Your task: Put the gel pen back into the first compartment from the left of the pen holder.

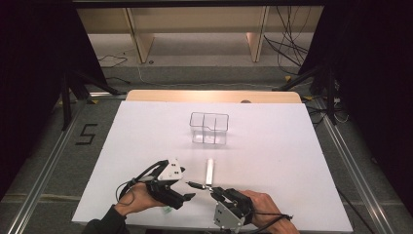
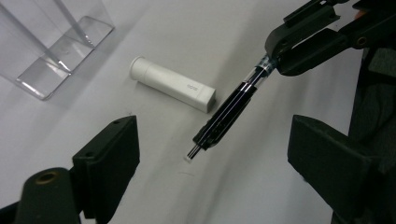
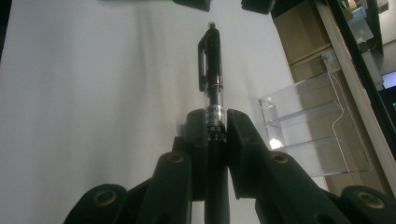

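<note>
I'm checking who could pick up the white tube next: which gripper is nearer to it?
Right, narrowly. The right gripper, shut on the black pen, sits just below the white tube. The left gripper, open, is off to the tube's lower left.

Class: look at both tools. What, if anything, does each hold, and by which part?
The right tool is shut on the black pen, gripping the clear barrel at the tip end. The left tool is open, holding nothing.

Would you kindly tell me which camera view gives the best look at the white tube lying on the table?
The left gripper view: the white tube lies there large and whole, beside the black pen. The high view shows the tube small, in front of the clear organizer. In the right gripper view I cannot make it out.
</note>
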